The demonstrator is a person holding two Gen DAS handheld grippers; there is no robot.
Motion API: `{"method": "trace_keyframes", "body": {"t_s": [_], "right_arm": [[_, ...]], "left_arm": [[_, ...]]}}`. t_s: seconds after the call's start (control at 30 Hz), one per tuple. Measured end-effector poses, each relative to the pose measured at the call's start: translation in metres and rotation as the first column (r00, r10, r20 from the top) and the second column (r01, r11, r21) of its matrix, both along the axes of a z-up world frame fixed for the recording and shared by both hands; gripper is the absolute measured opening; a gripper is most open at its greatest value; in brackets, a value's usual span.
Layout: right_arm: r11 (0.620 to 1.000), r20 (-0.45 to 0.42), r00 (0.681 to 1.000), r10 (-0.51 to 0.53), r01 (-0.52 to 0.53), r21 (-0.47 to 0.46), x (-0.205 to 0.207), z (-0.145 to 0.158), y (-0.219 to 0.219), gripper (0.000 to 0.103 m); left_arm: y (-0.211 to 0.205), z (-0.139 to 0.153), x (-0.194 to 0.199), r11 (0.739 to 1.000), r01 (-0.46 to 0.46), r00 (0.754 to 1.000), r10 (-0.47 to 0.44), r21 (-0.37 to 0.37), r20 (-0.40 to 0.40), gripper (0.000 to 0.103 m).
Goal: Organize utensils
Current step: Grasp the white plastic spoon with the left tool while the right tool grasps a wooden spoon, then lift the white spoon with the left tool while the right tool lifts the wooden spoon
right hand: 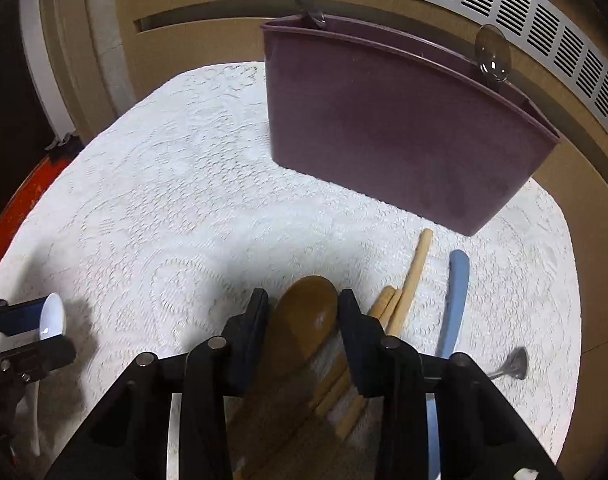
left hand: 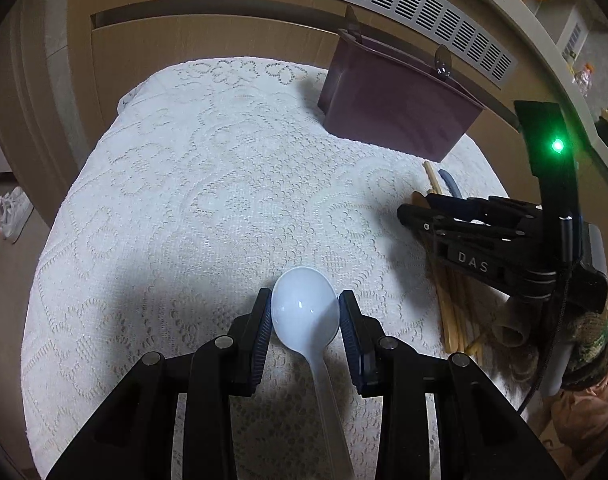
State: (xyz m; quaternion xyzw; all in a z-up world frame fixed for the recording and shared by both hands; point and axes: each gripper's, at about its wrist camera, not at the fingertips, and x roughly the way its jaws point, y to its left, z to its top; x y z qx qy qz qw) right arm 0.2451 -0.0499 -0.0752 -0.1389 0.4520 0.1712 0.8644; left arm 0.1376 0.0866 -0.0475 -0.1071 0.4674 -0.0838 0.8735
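Nearest thing in the left wrist view is the left gripper [left hand: 305, 312], and its two fingers sit on either side of the bowl of a white plastic spoon [left hand: 305, 312]. The pads look like they touch the bowl's edges, so it's basically clamped on it, with the handle running back toward the camera over the white lace tablecloth [left hand: 184, 200].

Over on the right, the right gripper [right hand: 303, 312] does the same kind of thing with a brown wooden spoon [right hand: 304, 320]: jaws narrow, bowl wedged between the fingers, handle passing back under the gripper. Just right of that spoon there's a loose bunch of wooden chopsticks [right hand: 410, 280] lying on the cloth, then a light blue handle [right hand: 456, 300] beside those, and a small metal spoon [right hand: 514, 362] further right near the cloth's edge.

Farther back, on the far right part of the table, stands the purple utensil bin [right hand: 384, 128]. Two clear spoons [right hand: 493, 56] poke up out of it, one at each end. Behind it is a beige wall panel with a grey vent grille [right hand: 504, 4].
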Motion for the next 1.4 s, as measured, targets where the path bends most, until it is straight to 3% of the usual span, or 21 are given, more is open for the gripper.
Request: {"method": "trace_keyframes", "body": {"t_s": [0.43,0.63,0.73,1.07,1.27,1.4], "right_arm": [[0.991,0.114,0.993,-0.005,-0.011,0.136,-0.048,0.061,-0.048,0.032],[0.982,0.181,0.983,-0.023,-0.011,0.187,-0.064,0.088,-0.065,0.024],[0.978,0.187,0.982,-0.033,-0.007,0.21,-0.075,0.095,-0.075,0.016],[0.96,0.144,0.986,-0.086,0.043,0.277,-0.082,0.093,-0.109,0.016],[0.96,0.251,0.963,-0.094,0.02,0.281,-0.088,0.134,-0.117,0.007],[0.957,0.343,0.934,-0.102,-0.002,0.29,-0.093,0.171,-0.121,0.007]], "left_arm": [[-0.02,0.021,-0.002,0.999,0.034,0.998,-0.034,0.008,0.045,0.034],[-0.04,0.043,-0.001,0.997,0.078,0.991,-0.081,0.029,0.105,0.034],[-0.051,0.051,-0.004,0.994,0.098,0.987,-0.103,0.046,0.122,0.034],[-0.064,0.063,-0.004,0.991,0.123,0.983,-0.13,0.06,0.131,0.034],[-0.069,0.103,0.002,0.985,0.137,0.949,-0.162,0.109,0.27,0.034],[-0.076,0.144,0.01,0.982,0.133,0.904,-0.176,0.136,0.391,0.034]]}}
